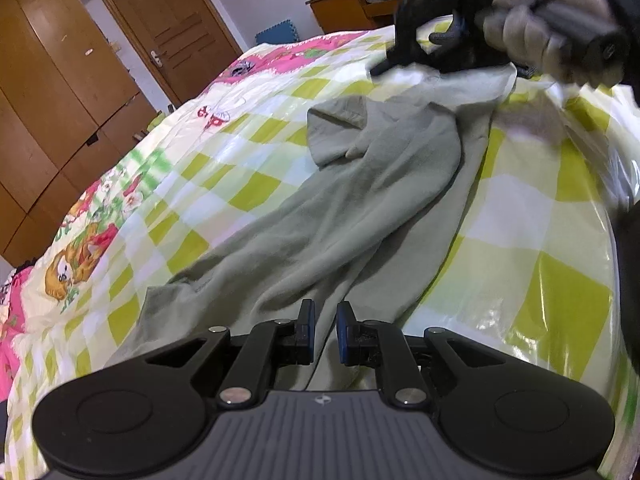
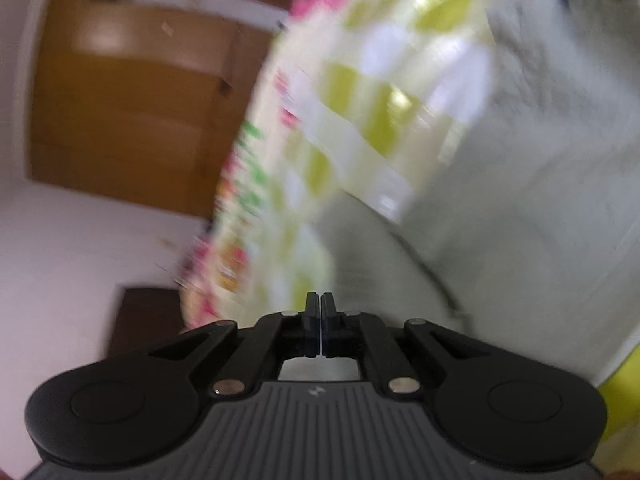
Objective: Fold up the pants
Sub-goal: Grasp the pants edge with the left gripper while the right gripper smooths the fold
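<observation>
Grey-green pants (image 1: pixel 360 200) lie stretched along the checked bedspread (image 1: pixel 540 220), the legs running toward me and the waist at the far end. My left gripper (image 1: pixel 325 316) sits low at the leg end, its jaws a narrow gap apart with the leg cloth pinched between the blue pads. At the top right a gloved hand (image 1: pixel 540 32) holds my right gripper (image 1: pixel 384 66), whose tip rests at the pale waist edge. In the blurred right wrist view, the right gripper (image 2: pixel 321 304) is shut with nothing visible between its fingers, and the pants (image 2: pixel 520 200) fill the right side.
A wooden wardrobe (image 1: pixel 48 80) and a door (image 1: pixel 168 32) stand beyond the bed's left side. A cluttered wooden desk (image 1: pixel 352 4) is behind the bed. The bedspread's cartoon border (image 1: pixel 80 260) runs along the left edge. A dark piece of furniture (image 2: pixel 144 316) shows below the bed.
</observation>
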### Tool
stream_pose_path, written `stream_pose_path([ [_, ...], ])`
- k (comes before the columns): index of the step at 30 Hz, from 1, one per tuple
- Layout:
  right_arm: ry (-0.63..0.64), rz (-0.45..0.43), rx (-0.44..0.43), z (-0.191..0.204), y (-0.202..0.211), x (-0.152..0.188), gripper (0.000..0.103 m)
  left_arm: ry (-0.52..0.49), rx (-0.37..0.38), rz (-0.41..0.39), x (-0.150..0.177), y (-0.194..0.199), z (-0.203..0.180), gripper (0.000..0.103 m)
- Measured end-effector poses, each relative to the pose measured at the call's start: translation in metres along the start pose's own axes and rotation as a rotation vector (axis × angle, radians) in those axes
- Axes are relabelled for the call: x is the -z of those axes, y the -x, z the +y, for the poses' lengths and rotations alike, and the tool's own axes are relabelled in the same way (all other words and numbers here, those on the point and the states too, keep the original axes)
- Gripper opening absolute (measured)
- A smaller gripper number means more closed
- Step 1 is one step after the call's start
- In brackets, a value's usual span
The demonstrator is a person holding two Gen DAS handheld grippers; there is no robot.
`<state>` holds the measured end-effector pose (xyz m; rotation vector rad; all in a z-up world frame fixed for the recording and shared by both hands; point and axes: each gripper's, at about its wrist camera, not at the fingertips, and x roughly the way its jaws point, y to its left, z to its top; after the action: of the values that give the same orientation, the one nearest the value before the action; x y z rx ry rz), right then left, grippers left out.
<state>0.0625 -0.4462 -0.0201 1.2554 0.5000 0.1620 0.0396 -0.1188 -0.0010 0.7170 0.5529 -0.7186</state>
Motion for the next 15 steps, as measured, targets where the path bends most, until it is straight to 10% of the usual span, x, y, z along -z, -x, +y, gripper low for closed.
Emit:
stream_pose_path([
  [4,0.153,-0.115,-0.029,0.035,0.056,0.007,0.004,0.001,0.009,-0.020,-0.003,-0.003,-0.003,0.029],
  [7,0.150,0.000,0.057,0.034,0.061,0.016,0.011,0.011,0.011,-0.029,-0.004,-0.002,-0.002,0.029],
  [11,0.178,0.077,0.208,0.019,0.048,0.036,0.048,0.046,-0.012,-0.030,0.003,0.008,0.006,0.040],
  [15,0.067,0.127,0.205,-0.001,0.029,0.049,0.048,0.054,-0.046,-0.022,0.019,0.022,0.015,0.049],
])
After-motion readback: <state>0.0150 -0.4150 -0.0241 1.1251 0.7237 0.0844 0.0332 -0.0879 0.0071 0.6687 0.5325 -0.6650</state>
